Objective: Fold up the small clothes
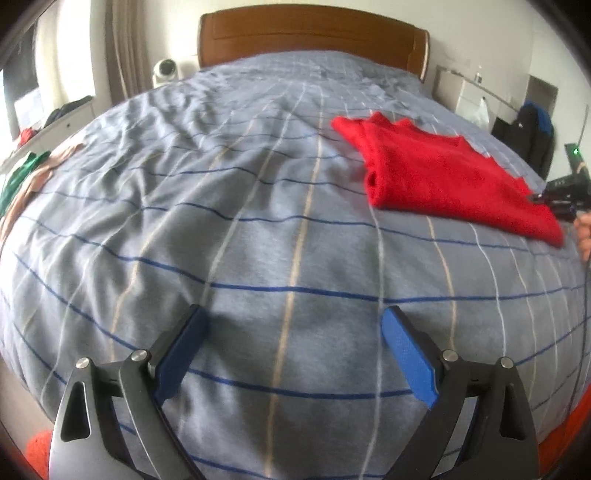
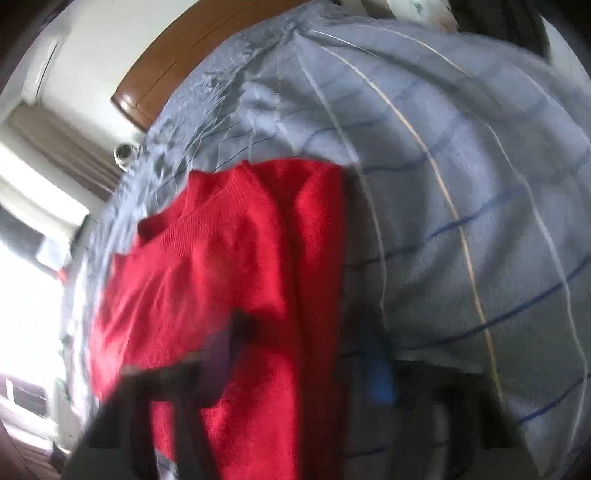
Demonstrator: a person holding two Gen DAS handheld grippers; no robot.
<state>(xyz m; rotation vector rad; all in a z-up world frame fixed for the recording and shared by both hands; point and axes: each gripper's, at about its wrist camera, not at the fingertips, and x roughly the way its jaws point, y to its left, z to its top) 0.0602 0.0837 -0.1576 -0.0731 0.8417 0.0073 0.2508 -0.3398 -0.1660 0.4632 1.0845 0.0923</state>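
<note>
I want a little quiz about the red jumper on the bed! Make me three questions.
1. True or false: the left gripper is holding the red jumper.
2. What does the red jumper lie on? A) wooden floor B) striped grey bedcover C) chair
3. Fill in: behind the bed stands a brown wooden ____.

Key: 1 false, its fingers are spread apart over bare bedcover. 2 B. 3 headboard.
</note>
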